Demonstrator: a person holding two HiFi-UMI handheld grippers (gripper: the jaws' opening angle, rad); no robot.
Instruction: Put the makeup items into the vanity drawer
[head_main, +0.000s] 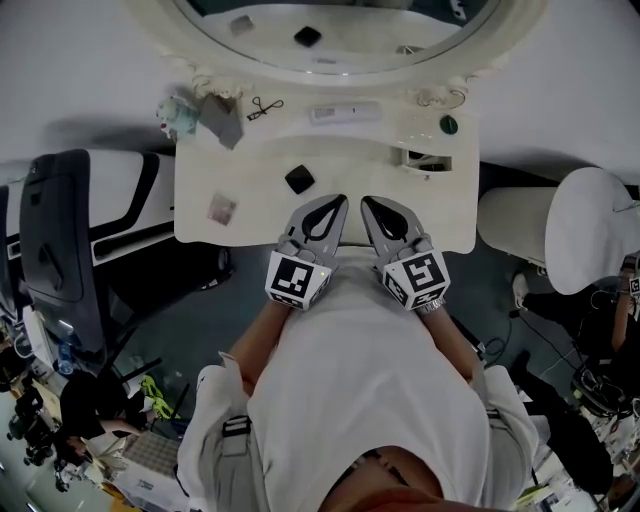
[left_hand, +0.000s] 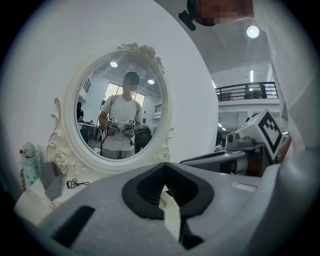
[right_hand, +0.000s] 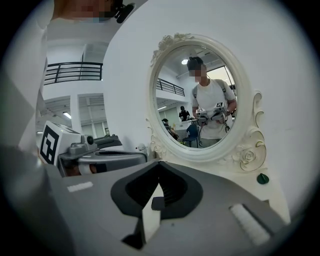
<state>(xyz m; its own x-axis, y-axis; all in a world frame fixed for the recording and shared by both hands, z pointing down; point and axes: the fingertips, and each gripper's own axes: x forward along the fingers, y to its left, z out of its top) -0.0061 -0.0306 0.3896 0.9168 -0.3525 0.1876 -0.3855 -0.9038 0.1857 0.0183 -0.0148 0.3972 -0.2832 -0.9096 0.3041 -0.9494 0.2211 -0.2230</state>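
While both claws hang pressed together with nothing between their jaws, the task looks barely begun: every makeup item I can see lies out on the white vanity surface (head_main: 250, 225), and none is in a drawer.

At the far left, by the mirror's (head_main: 330, 72) frame, stands a small pale-teal bottle (head_main: 170, 110), with a grey pouch (head_main: 222, 120) touching or just beside it. An eyelash curler (head_main: 265, 107) lies a little to the right of them. Nearer the front edge sits a small pinkish square item (head_main: 221, 208), alone, and a black compact (head_main: 299, 179) rests near the middle.

The left claw (head_main: 337, 202) is closed, just beside the compact but apart from it, hovering at the front edge. A flat white tube (head_main: 343, 112) lies at the back under the mirror. The right claw (head_main: 368, 203) is likewise closed and empty, close alongside the left one.

Further right is a small green-topped piece (head_main: 449, 125). Just in front of it is what seems to be a small open compartment (head_main: 428, 158). I cannot tell if that is the drawer meant, or what is inside.

By my judgement, all the picking up remains: each item has to be grasped and carried over, one after another.
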